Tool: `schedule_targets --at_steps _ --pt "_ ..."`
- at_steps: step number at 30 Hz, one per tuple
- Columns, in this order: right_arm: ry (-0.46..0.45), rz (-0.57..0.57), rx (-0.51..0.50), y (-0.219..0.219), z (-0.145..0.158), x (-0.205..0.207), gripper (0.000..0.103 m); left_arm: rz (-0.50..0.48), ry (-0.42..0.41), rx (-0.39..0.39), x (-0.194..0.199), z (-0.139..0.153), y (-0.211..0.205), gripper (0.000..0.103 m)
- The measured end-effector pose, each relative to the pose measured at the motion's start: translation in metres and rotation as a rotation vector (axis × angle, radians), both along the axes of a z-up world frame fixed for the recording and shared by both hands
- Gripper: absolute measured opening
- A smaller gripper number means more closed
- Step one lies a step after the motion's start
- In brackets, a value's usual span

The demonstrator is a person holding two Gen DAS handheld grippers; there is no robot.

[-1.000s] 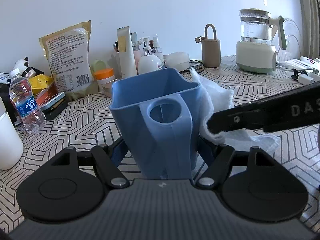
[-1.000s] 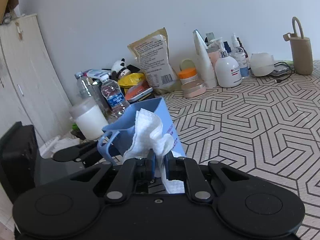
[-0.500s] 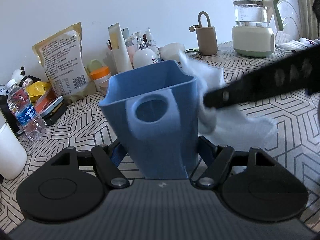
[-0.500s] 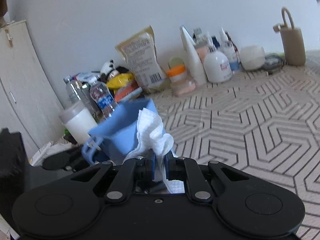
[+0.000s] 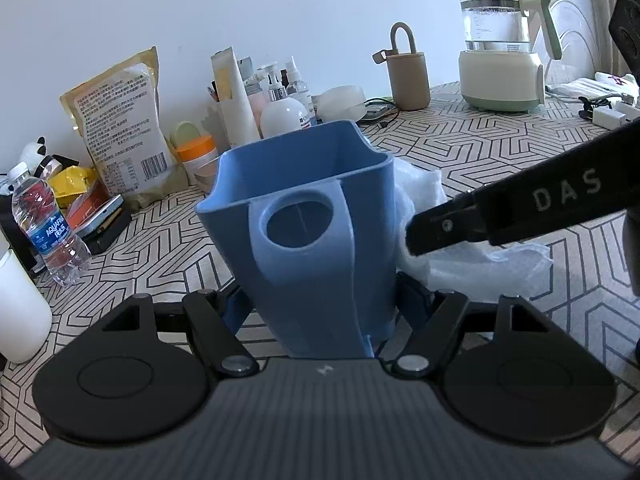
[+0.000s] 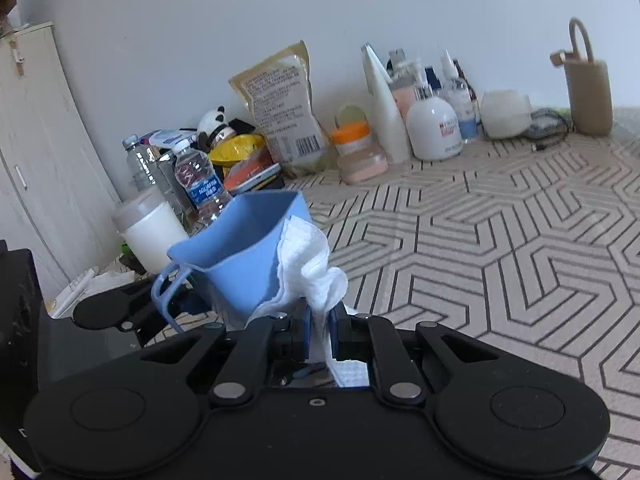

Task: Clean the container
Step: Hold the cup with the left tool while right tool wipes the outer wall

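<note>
Evidently light and stiff: blue container [image 5: 316, 240], thin moulded plastic, rigid enough to take a side press without buckling, smooth and likely slippery under pressure. Held low on the body by the left gripper [image 5: 320, 316], fingers closed against both sides near the base, handle facing the camera. Best gripped there or by the handle, away from the thin rim; a hard push on one wall could twist it in the grasp.

Sits up off the patterned worktop [image 5: 500, 152], tilted slightly, mouth open upward and toward the far side. Square-ish body tapering to the base, pouring lip at a far corner, broad strap handle with a round hole near the top. Visible inner walls plain blue, no obvious dirt; bottom hidden.

White paper towel [image 6: 308, 264], soft, crumpled and limp, pinched tight between the narrowly closed fingers of the right gripper [image 6: 318, 332]. Pressed against the container's outer right wall, reaching up to the rim, loose tail hanging below. Fits a wipe of the outside wall in progress; share of the surface already covered impossible to tell.

Far along the wall: water bottle [image 5: 44, 224], kettle [image 5: 500, 40].
</note>
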State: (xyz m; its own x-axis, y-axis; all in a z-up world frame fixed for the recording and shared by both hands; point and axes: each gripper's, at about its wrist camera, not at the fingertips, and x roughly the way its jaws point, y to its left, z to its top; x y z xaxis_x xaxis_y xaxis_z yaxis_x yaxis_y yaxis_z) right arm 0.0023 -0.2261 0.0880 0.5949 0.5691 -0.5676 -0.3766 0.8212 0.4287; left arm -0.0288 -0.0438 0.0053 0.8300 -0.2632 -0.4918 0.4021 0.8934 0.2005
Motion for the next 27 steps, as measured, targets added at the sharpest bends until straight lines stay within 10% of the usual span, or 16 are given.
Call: schedule_targets --at_steps 17,27 --pt "-0.105 0.048 0.015 0.008 0.034 -0.036 0.014 -0.015 0.013 -0.032 0.002 0.001 0.004 0.073" --pt "-0.065 0.035 0.048 0.009 0.005 -0.027 0.016 -0.01 0.002 0.023 0.001 -0.001 -0.003 0.073"
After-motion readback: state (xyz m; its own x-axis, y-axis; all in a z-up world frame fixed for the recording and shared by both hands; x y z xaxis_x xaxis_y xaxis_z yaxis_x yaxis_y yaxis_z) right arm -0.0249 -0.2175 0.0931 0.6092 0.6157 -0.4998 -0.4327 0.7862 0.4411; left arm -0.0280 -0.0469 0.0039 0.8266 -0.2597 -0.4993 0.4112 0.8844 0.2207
